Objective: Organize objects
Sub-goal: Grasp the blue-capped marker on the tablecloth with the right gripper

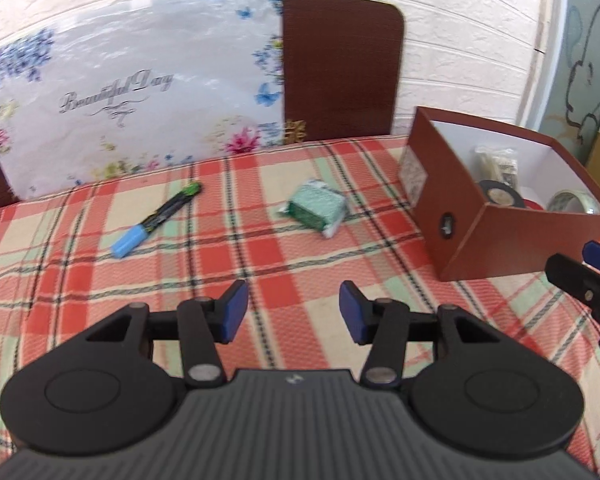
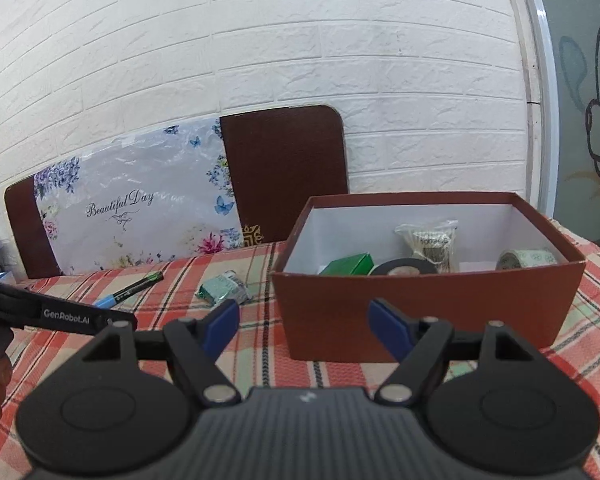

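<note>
Two things wait out on the checked desk (image 1: 100, 280): the green packet (image 1: 315, 209) lies straight ahead and far of the left hand-held gripper (image 1: 293, 312), whose jaws are spread and empty, and the marker pen (image 1: 158, 216) sits further left, its long axis slanting from near-left blue cap to far-right green end. The right hand-held gripper (image 2: 303, 326), also spread and empty, faces the brown box (image 2: 420, 312) on the right, so the left one looks nearer the packet.

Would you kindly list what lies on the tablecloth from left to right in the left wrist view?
Marker pen → green packet → brown box → the right claw at the picture's edge.
</note>
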### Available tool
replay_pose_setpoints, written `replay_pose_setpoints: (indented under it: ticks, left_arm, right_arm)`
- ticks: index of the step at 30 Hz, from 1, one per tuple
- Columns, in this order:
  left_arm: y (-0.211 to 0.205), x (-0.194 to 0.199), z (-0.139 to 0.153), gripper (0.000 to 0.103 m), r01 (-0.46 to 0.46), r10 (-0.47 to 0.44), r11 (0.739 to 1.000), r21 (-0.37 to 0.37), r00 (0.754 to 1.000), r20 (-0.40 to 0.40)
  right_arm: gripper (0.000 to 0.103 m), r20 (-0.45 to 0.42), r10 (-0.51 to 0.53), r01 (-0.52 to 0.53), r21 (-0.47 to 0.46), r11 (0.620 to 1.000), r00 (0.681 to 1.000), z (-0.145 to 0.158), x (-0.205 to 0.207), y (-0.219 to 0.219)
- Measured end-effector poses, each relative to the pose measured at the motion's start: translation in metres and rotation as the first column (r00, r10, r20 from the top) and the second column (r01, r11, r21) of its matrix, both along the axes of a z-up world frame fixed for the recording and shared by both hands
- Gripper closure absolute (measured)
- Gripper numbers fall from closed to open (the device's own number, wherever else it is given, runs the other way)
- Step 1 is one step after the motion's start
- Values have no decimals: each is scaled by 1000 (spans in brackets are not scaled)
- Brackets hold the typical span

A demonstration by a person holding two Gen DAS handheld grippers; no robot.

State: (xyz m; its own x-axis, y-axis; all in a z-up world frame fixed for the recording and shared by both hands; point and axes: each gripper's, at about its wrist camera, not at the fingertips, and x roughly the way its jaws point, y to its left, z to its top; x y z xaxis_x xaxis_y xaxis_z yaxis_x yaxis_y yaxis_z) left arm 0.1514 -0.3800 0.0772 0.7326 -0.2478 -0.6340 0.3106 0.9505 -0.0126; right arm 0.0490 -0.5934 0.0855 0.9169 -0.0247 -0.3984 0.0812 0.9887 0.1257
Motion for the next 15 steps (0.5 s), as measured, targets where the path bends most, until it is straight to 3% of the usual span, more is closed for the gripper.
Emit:
replay_pose_setpoints:
  ticks: [6,9,14,15]
  left_arm:
    - [53,6,-20,46,-109,109,994,1,994,2]
    - [91,12,-39,46,-203,202,979,30,979,20]
    - [166,21,-77,46,-413,410,907,80,911,54]
    - [178,18,-83,41,-436,432,898,57,899,67]
  right_arm:
    - [29,-41,103,-105,-44,993,994,0,15,43]
    - [29,-89,186,-190,-36,981,979,-5,28,66]
    - [31,-174,300,-304,1,953,938,-18,67,114]
    - [31,-182,314,-316,15,949,932,-19,79,124]
